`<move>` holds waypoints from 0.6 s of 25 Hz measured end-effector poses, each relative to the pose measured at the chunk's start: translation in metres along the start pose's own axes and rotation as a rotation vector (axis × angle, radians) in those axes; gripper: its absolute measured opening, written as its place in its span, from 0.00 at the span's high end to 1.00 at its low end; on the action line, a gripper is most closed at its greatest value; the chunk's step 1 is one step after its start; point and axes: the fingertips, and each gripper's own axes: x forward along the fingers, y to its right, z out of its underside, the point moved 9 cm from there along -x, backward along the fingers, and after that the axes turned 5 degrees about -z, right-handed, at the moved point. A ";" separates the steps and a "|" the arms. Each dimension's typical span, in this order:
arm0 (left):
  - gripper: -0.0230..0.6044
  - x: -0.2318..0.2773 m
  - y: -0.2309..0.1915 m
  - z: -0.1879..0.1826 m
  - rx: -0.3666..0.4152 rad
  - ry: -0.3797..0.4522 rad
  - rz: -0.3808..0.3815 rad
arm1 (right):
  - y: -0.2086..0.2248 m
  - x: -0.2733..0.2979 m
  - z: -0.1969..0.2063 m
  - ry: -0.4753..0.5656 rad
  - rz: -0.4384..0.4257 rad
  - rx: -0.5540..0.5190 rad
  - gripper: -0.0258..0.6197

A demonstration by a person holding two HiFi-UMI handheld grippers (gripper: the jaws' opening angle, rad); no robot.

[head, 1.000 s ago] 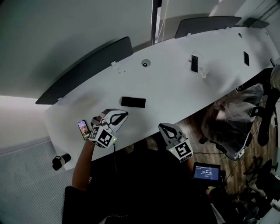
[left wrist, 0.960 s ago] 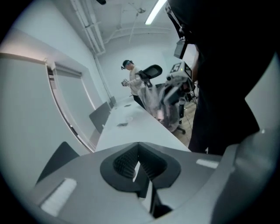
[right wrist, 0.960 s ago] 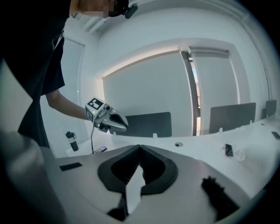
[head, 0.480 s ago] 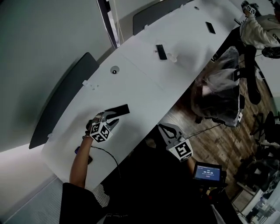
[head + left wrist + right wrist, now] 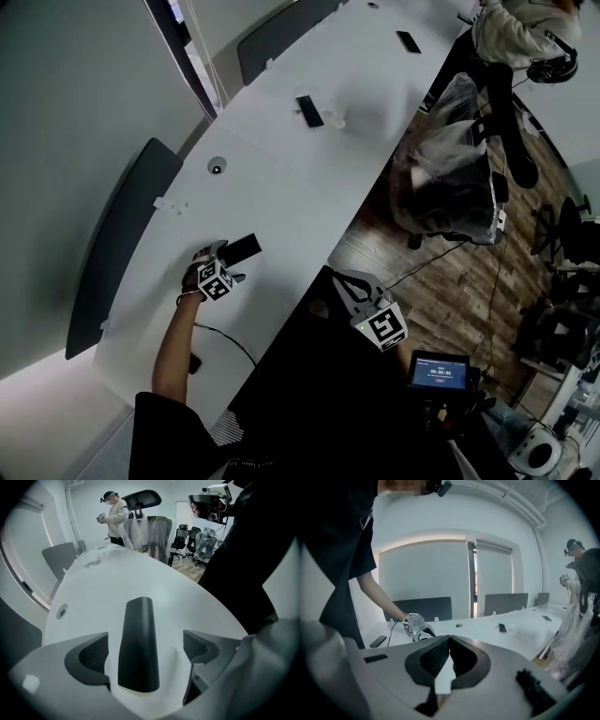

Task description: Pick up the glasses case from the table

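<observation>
The glasses case is a black oblong lying flat on the white table. My left gripper points steeply down over its near end. In the left gripper view the case lies lengthwise between the two fingers, with a gap on each side of it. The jaws of the left gripper have just been opening and stand open around the case. My right gripper hangs off the table's front edge, shut on nothing. From there the left gripper is seen low on the table.
A dark phone lies near the table's front edge by my left arm. A round cable port and another black device sit farther along. Dark dividers line the far edge. A chair draped in plastic and a small screen are at the right.
My left gripper has dropped onto the table over the case and its jaws have spread apart. The head view has swung, so the table now runs more steeply upward.
</observation>
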 end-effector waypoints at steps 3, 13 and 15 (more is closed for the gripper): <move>0.16 0.009 -0.008 -0.004 -0.043 -0.022 0.017 | -0.003 -0.005 0.001 0.008 0.028 0.003 0.95; 0.12 0.045 -0.017 -0.001 -0.041 -0.113 0.119 | 0.006 -0.016 0.007 -0.004 0.076 0.020 0.95; 0.12 0.044 -0.018 -0.002 -0.037 -0.109 0.111 | 0.009 -0.017 0.007 -0.005 0.082 0.021 0.95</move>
